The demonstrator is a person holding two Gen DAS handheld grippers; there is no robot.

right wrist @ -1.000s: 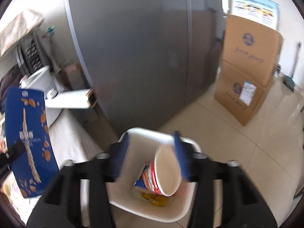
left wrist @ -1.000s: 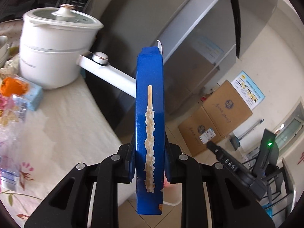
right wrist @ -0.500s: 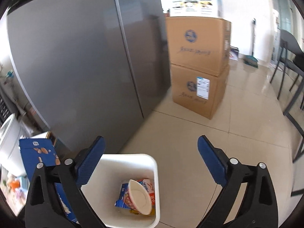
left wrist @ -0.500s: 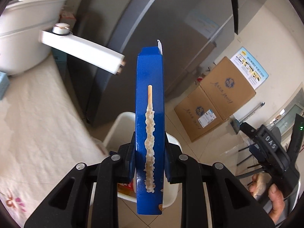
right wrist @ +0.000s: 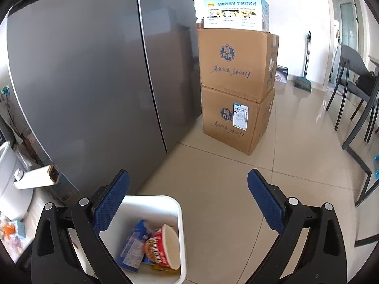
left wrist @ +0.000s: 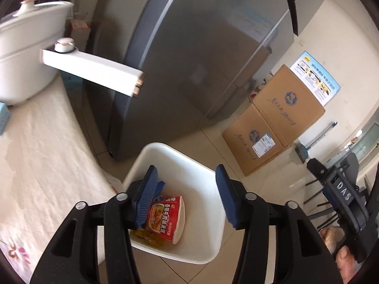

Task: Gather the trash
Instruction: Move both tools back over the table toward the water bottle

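Observation:
A white trash bin [left wrist: 206,215] stands on the floor beside the table. In it lie a red instant-noodle cup [left wrist: 167,220], a blue snack box [right wrist: 132,248] and yellow wrappers. My left gripper [left wrist: 187,196] is open and empty right above the bin. My right gripper [right wrist: 188,201] is open and empty, above the floor just right of the bin [right wrist: 176,215]; the cup [right wrist: 163,248] shows at its lower left. The right gripper's body [left wrist: 341,196] shows at the right edge of the left wrist view.
A grey fridge [right wrist: 94,75] rises behind the bin. Two stacked cardboard boxes [right wrist: 236,90] stand to its right. A white electric pot [left wrist: 26,54] with a long handle sits on the clothed table [left wrist: 42,161]. Chairs [right wrist: 355,87] stand far right.
My left gripper opened and let go of the blue box, which now lies in the bin. My right gripper has drawn back and to the right, staying open.

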